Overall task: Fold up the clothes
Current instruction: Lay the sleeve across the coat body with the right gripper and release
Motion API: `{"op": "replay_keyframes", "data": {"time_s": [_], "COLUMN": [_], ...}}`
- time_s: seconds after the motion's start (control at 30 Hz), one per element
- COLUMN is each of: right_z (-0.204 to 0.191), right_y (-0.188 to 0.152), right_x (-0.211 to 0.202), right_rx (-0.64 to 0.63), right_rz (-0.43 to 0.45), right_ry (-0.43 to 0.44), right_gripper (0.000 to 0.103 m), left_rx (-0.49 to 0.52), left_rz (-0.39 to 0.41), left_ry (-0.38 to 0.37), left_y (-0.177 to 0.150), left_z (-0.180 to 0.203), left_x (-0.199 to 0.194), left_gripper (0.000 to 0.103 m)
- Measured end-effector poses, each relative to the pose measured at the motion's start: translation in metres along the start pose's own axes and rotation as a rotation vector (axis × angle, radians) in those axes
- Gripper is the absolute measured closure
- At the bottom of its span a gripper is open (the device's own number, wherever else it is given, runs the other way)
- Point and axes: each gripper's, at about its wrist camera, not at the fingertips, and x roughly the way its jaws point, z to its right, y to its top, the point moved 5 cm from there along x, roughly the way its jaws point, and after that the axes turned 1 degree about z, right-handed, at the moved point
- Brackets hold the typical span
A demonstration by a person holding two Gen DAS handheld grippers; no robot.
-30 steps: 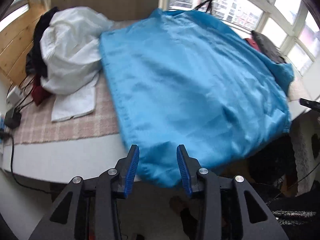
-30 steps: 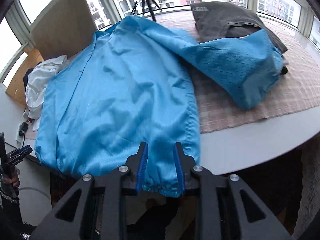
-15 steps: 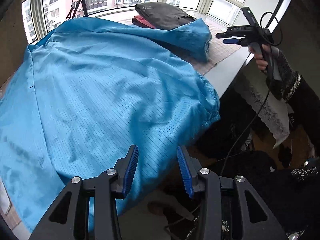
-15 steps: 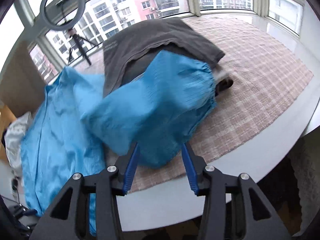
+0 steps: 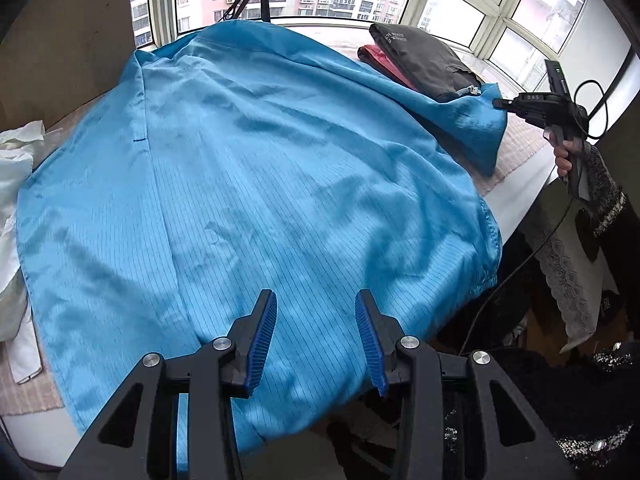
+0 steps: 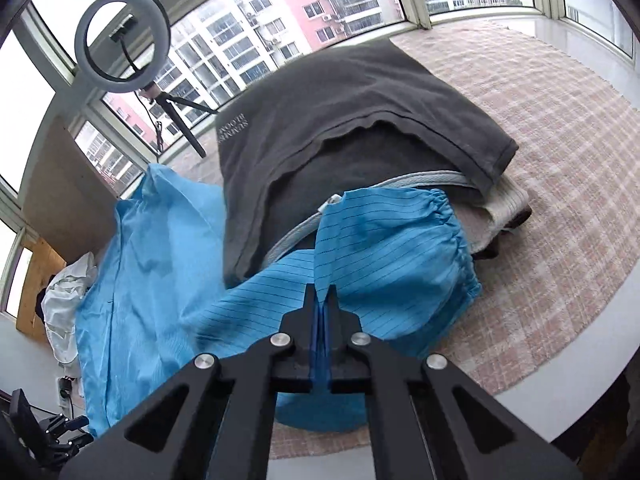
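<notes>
A shiny blue jacket (image 5: 260,184) lies spread over the table, its hem hanging over the near edge. My left gripper (image 5: 316,300) is open and empty, just above the hem. My right gripper (image 6: 322,294) is shut on the jacket's blue sleeve (image 6: 392,256) near its elastic cuff and holds it lifted a little over the mat. The right gripper also shows in the left wrist view (image 5: 504,103), at the sleeve's end (image 5: 476,120).
A pile of folded dark grey clothes (image 6: 360,120) lies behind the sleeve on a pink checked mat (image 6: 560,152). White clothes (image 5: 12,184) are heaped at the left. A ring light on a tripod (image 6: 120,40) stands by the windows. The white table edge (image 6: 500,412) is near.
My right gripper has closed on the sleeve, which was between its open fingers half a second ago. My left gripper has swung right along the hem and stays open.
</notes>
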Motion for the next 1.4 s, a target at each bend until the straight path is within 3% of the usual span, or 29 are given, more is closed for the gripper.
{"op": "replay_keyframes", "data": {"time_s": [0.1, 0.27, 0.4, 0.47, 0.5, 0.53, 0.57, 0.6, 0.67, 0.77, 0.83, 0.9, 0.97, 1.0, 1.07, 1.1, 1.2, 1.33, 1.4], "right_z": [-0.022, -0.099, -0.183, -0.212, -0.224, -0.235, -0.240, -0.241, -0.235, -0.210, -0.186, -0.166, -0.148, -0.141, -0.132, -0.128, -0.129, -0.117, -0.107], "right_y": [0.003, 0.013, -0.023, -0.063, -0.091, -0.119, -0.151, -0.179, -0.210, -0.194, -0.162, -0.125, -0.089, -0.076, -0.060, -0.055, -0.055, -0.062, -0.063], "right_x": [-0.034, -0.083, -0.124, -0.128, -0.118, -0.106, -0.092, -0.083, -0.081, -0.084, -0.079, -0.064, -0.042, -0.027, 0.000, 0.011, 0.036, 0.056, 0.058], "right_rx": [-0.017, -0.058, -0.181, -0.206, -0.246, -0.288, -0.346, -0.388, -0.436, -0.337, -0.253, -0.241, -0.256, -0.259, -0.235, -0.225, -0.252, -0.232, -0.218], "right_rz": [0.096, 0.195, 0.225, 0.150, 0.048, -0.059, -0.193, -0.283, -0.336, -0.316, -0.263, -0.191, -0.133, -0.143, -0.207, -0.237, -0.296, -0.344, -0.345], "right_ry": [0.006, 0.180, 0.292, 0.365, 0.374, 0.376, 0.342, 0.315, 0.309, 0.329, 0.298, 0.239, 0.147, 0.122, 0.144, 0.156, 0.206, 0.230, 0.227], "right_gripper": [0.101, 0.101, 0.101, 0.101, 0.095, 0.086, 0.067, 0.065, 0.065, 0.065, 0.064, 0.064, 0.064, 0.064, 0.064, 0.064, 0.064, 0.064, 0.064], "left_rx": [-0.002, 0.029, 0.027, 0.028, 0.031, 0.035, 0.040, 0.047, 0.052, 0.065, 0.069, 0.070, 0.140, 0.195, 0.300, 0.348, 0.455, 0.514, 0.521], "left_rz": [-0.005, 0.002, 0.020, 0.022, 0.020, 0.016, 0.013, 0.012, 0.021, 0.025, 0.032, 0.044, 0.048, 0.045, 0.039, 0.038, 0.012, -0.118, -0.158], "left_ry": [-0.008, -0.007, -0.004, -0.003, -0.004, -0.004, -0.004, -0.005, -0.022, -0.044, -0.048, -0.060, -0.066, -0.054, -0.023, -0.013, -0.001, 0.001, -0.007], "left_y": [-0.009, -0.018, -0.028, -0.033, -0.036, -0.038, -0.039, -0.040, -0.038, -0.027, -0.015, -0.001, 0.015, 0.022, 0.038, 0.046, 0.069, 0.075, 0.072], "left_z": [-0.001, 0.000, -0.009, -0.014, -0.016, -0.017, -0.017, -0.017, -0.015, -0.012, -0.009, -0.003, 0.019, 0.032, 0.051, 0.059, 0.072, 0.075, 0.073], "left_x": [0.000, -0.006, -0.017, -0.020, -0.020, -0.020, -0.019, -0.018, -0.019, -0.012, -0.004, 0.004, 0.015, 0.022, 0.039, 0.048, 0.081, 0.137, 0.153], "left_gripper": [0.064, 0.064, 0.064, 0.064, 0.064, 0.064, 0.064, 0.064, 0.064, 0.061, 0.061, 0.061, 0.060, 0.059, 0.048, 0.048, 0.042, 0.041, 0.046]}}
